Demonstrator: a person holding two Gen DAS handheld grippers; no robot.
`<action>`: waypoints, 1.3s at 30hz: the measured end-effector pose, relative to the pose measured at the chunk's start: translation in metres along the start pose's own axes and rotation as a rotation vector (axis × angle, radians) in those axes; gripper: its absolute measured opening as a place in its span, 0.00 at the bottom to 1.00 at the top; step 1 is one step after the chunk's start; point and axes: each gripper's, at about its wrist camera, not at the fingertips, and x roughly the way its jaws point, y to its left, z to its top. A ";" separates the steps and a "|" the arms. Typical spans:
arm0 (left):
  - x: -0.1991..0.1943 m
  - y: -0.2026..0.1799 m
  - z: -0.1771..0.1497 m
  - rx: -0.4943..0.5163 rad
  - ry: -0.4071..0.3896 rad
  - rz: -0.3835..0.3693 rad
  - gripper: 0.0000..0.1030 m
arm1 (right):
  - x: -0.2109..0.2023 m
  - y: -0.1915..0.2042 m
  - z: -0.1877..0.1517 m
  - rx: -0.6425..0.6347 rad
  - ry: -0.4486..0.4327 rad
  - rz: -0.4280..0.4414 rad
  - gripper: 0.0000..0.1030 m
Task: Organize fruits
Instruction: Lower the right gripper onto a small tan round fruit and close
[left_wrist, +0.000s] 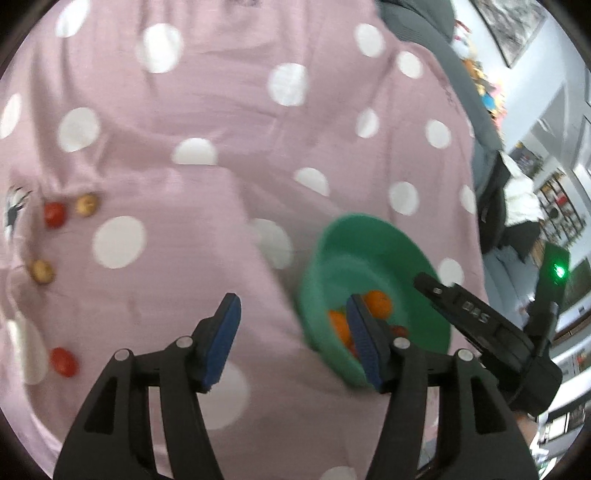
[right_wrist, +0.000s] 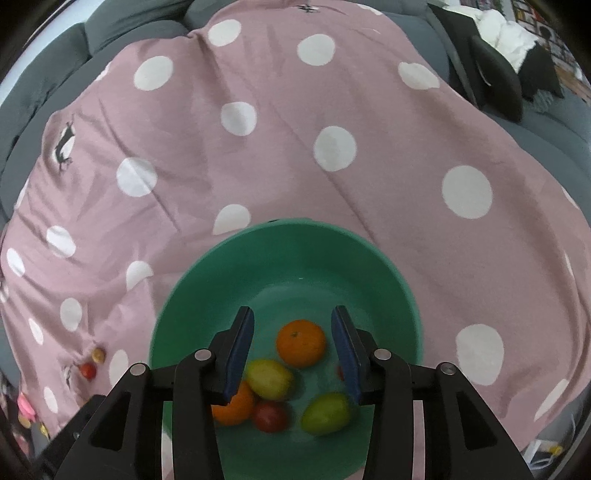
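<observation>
Fruits are split between two places — some sit in the green bowl (right_wrist: 284, 258), the rest lie loose on the pink dotted cloth (right_wrist: 332, 92). In the bowl an orange (right_wrist: 301, 342), a second orange (right_wrist: 236, 404) half hidden by a finger, two yellow-green fruits (right_wrist: 269, 378) (right_wrist: 325, 412) and a red one (right_wrist: 269, 416) are seen. The right gripper (right_wrist: 291, 350) is held over the bowl, jaws spread, nothing between them. The left gripper (left_wrist: 291, 332) is also spread wide and empty, beside the bowl (left_wrist: 369, 236). Loose on the cloth at far left: a red fruit (left_wrist: 54, 215), a tan one (left_wrist: 86, 204), another tan one (left_wrist: 41, 271), another red (left_wrist: 64, 362).

Risks, as judged: the cloth is wrinkled and soft, so round fruit could be rolled away if nudged by a fingertip before the jaws close. Small fruit could be squeezed out sideways. The bowl rests on a soft surface — it could be tipped if its rim is struck. The left view is blurred, so exact fruit positions are uncertain.
</observation>
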 end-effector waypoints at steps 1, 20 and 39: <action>-0.003 0.006 0.001 -0.010 -0.008 0.016 0.58 | 0.000 0.003 0.000 -0.008 0.000 0.008 0.43; -0.083 0.146 0.017 -0.297 -0.137 0.285 0.60 | 0.001 0.097 -0.023 -0.247 0.066 0.240 0.43; -0.060 0.184 0.021 -0.379 -0.064 0.265 0.25 | 0.074 0.228 -0.074 -0.370 0.403 0.527 0.42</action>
